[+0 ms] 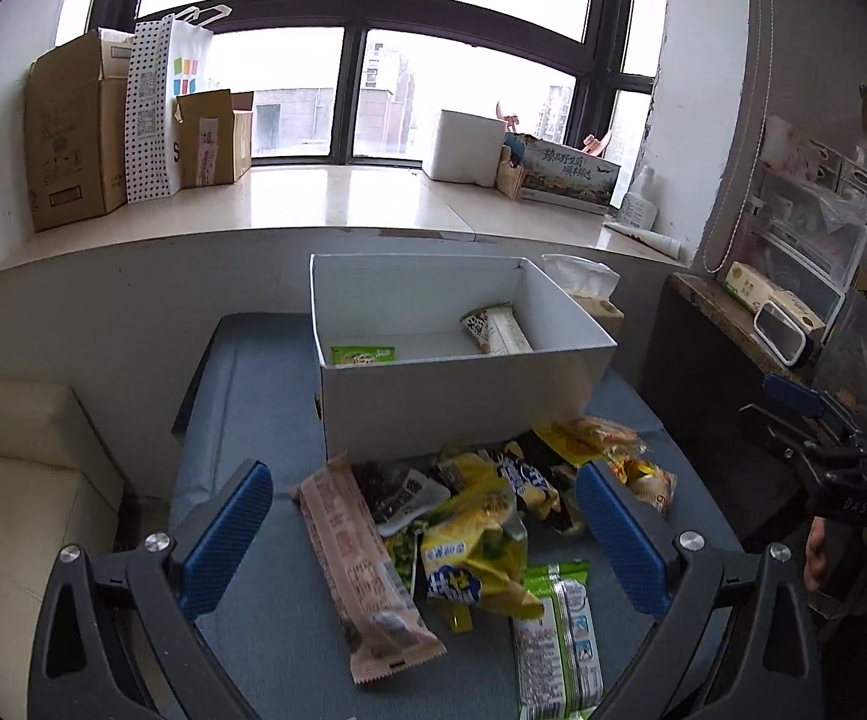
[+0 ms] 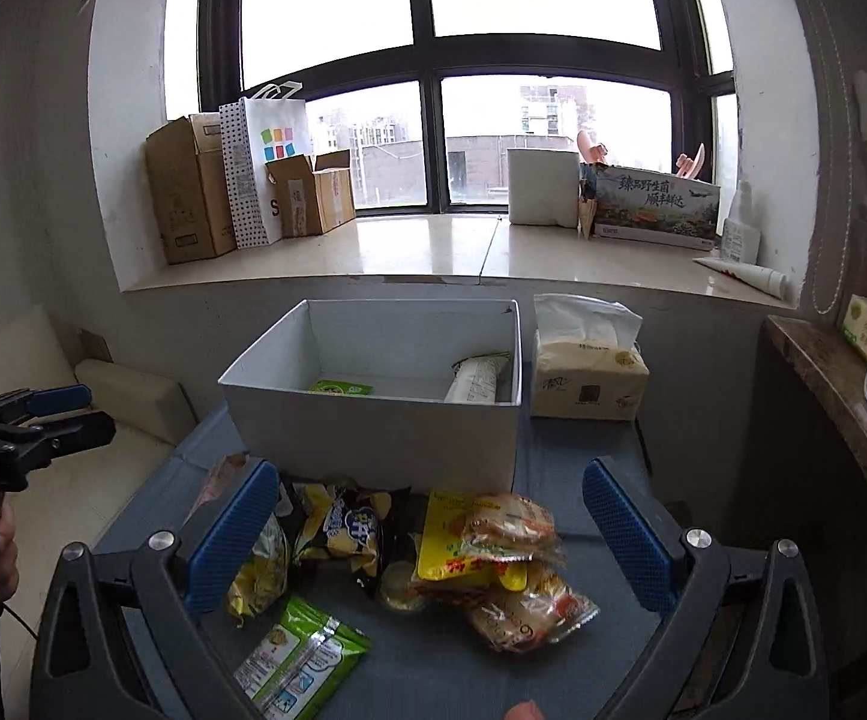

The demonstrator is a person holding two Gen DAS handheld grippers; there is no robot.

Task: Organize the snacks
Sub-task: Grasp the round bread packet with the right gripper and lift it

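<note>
A white open box stands on the blue table, also in the right wrist view. Inside lie a small green packet and a white packet. A heap of snack packets lies in front of it: a long pink bar, a yellow bag, a green-white packet, and yellow-orange packets. My left gripper is open and empty above the heap. My right gripper is open and empty above the heap's right side.
A tissue pack stands right of the box. A windowsill behind holds cardboard boxes and a paper bag. A cream sofa is at the left, and a dark side table at the right.
</note>
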